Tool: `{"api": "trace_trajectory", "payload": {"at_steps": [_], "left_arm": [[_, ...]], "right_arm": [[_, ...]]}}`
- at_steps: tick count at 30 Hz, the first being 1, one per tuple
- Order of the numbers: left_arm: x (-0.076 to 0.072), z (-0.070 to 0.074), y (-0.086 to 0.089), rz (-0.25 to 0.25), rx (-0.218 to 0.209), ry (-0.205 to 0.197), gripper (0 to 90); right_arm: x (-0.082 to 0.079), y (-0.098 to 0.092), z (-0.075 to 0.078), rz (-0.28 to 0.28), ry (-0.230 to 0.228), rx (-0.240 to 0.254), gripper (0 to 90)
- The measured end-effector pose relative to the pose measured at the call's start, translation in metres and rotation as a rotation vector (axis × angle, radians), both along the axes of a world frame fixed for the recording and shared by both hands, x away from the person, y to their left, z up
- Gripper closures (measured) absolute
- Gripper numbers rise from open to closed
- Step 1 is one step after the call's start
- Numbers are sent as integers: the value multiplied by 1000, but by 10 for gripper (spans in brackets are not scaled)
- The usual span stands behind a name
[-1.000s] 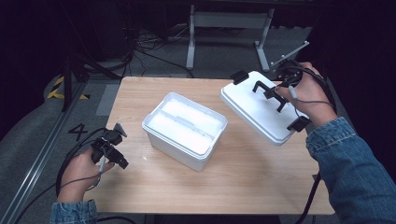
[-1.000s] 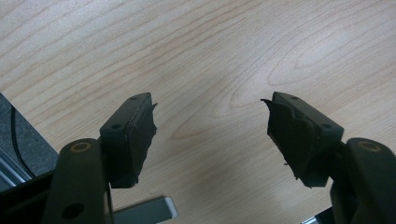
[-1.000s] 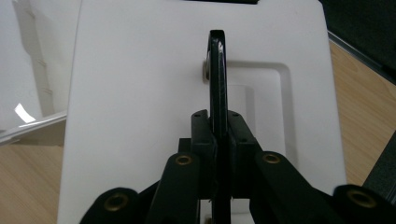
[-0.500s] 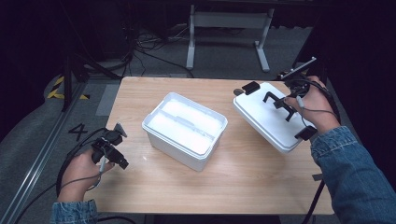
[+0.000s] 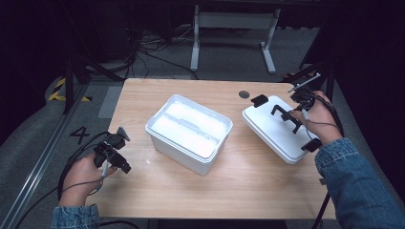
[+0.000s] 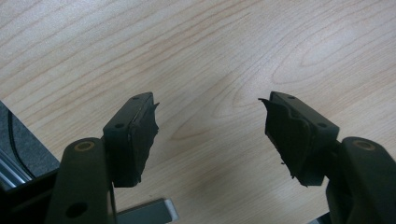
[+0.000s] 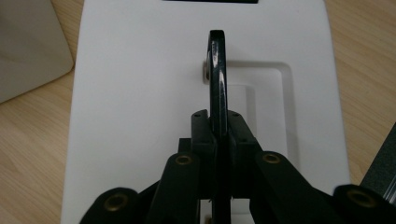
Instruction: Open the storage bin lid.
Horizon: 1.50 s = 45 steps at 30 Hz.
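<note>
Clamping the black handle point(image 7: 217, 70) dead centre, the right gripper point(image 7: 217, 128) holds the lid point(image 5: 274, 131) over the table's point(image 5: 267, 191) right side, long axis diagonal. The box point(image 5: 188, 131) lies to its left. The left gripper point(image 6: 208, 128) gapes, empty, nearer the box.

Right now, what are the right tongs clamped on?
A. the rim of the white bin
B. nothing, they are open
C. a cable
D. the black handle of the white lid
D: in the right gripper view the right tongs pinch the lid's black handle.
</note>
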State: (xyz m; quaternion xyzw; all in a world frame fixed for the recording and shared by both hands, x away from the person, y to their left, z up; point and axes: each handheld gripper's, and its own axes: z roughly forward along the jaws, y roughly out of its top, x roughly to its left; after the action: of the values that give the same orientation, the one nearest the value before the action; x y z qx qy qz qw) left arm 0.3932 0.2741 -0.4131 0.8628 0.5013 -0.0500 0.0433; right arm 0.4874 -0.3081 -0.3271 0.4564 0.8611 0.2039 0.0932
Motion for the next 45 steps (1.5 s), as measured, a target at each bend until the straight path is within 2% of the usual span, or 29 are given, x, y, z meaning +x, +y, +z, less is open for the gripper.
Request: {"api": "trace_trajectory", "payload": {"at_steps": [6,8,17,24,35,39,41,45], "left_arm": [[0,-1,0,1,1,0,339],[0,-1,0,4,-2,1,338],[1,-3,1,5,-4,4,339],[1,-4,1,6,-3,7,339],[1,-4,1,5,-4,5,338],[1,-5,1,7,-3,8,338],[1,-6,1,6,-4,8,338],[2,-5,1,5,-2,7,337]], "right_arm": [[0,-3,-18,-6,21,-16,844],[0,-4,-24,-8,15,-14,844],[0,-6,-52,-14,45,-11,844],[1,-7,-68,-22,50,-8,844],[-1,-6,-82,-23,65,-3,842],[-2,-7,-82,-29,67,6,834],[-3,-7,-81,-30,68,14,787],[-6,-6,-76,-32,40,24,698]]}}
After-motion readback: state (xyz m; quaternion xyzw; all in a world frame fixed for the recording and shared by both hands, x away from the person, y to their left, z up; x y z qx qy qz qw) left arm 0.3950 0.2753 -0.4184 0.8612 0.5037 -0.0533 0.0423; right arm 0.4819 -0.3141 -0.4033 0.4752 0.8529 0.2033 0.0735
